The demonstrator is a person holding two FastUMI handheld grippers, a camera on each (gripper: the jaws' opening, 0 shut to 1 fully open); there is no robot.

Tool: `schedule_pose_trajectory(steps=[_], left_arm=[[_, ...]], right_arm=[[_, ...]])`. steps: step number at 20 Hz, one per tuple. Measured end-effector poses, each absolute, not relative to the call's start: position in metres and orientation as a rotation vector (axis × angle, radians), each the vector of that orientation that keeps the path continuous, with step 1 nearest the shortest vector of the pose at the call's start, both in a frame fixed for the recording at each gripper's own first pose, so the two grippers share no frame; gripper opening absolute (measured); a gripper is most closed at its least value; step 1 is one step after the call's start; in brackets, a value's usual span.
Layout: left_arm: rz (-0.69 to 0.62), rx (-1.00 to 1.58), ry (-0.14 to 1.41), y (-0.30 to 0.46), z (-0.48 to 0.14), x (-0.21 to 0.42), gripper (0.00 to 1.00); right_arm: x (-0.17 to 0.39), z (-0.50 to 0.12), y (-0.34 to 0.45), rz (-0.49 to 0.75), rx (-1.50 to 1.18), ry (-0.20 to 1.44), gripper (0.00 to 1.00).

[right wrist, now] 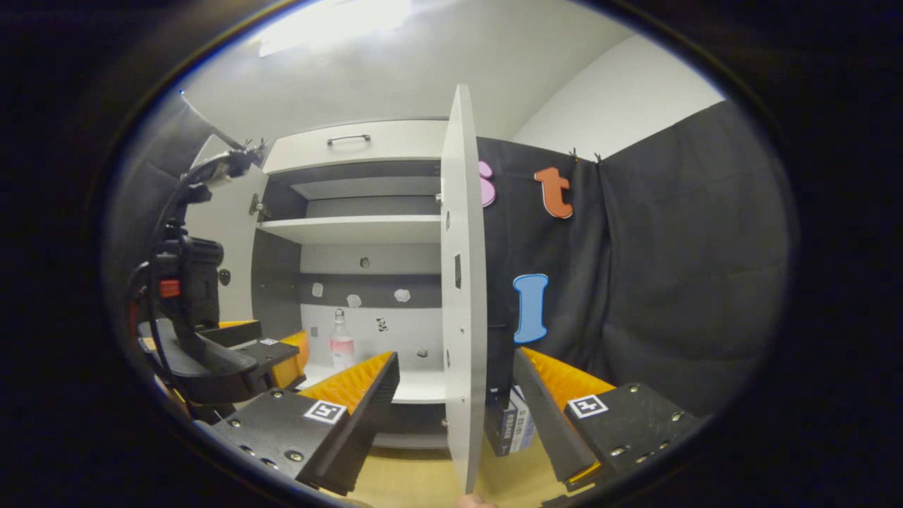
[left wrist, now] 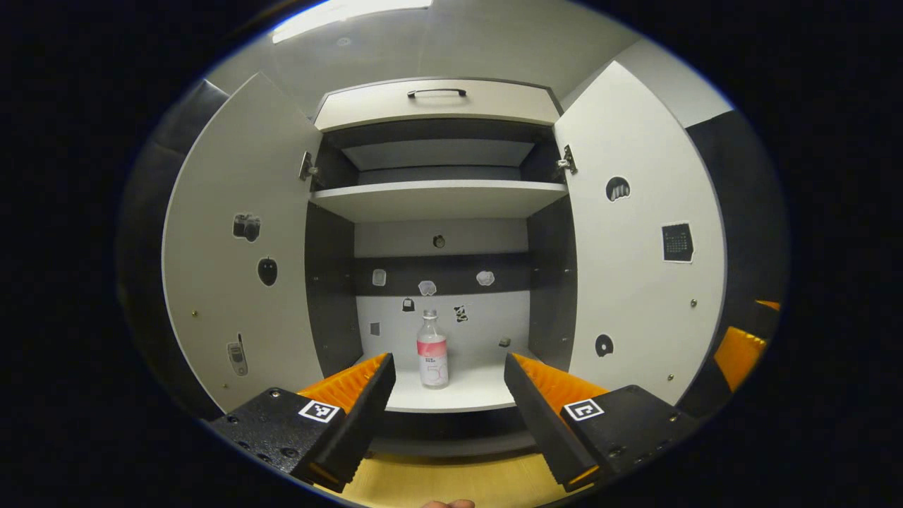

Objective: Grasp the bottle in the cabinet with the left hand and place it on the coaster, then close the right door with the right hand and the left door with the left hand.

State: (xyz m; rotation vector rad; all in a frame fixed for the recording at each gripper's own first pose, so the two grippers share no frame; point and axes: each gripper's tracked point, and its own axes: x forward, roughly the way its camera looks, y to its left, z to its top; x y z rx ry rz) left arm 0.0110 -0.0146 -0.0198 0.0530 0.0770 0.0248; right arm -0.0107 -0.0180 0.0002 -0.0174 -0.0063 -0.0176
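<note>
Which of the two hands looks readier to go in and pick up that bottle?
The left. Its gripper is open and lined up with the bottle, which stands upright between its jaws' line of sight on the lower shelf. The right gripper faces the edge of the open right door instead.

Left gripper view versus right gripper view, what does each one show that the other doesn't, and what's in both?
Left gripper view alone: the inner face of the right door with its stickers, and the open left gripper aimed straight at the bottle.

Right gripper view alone: the right door edge-on between the open right gripper's fingers, a small box low behind that door, and the left gripper seen from the side.

Both: the open cabinet, the upright bottle on its lower shelf, and the top drawer.
</note>
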Motion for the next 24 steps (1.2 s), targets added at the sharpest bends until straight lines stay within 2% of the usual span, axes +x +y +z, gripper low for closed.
schedule_pose_trajectory(steps=[6, 11, 24], left_arm=[[0.023, 0.058, 0.119, -0.008, -0.043, 0.043, 0.99], [0.047, 0.057, 0.126, 0.003, -0.061, 0.102, 0.99], [0.132, 0.077, 0.237, 0.046, -0.128, 0.271, 0.99]], right_arm=[[-0.009, 0.005, -0.012, -0.028, -0.022, -0.019, 1.00], [-0.011, 0.006, -0.013, -0.069, -0.035, -0.023, 0.98], [-0.011, -0.010, -0.067, -0.334, -0.072, -0.003, 0.98]])
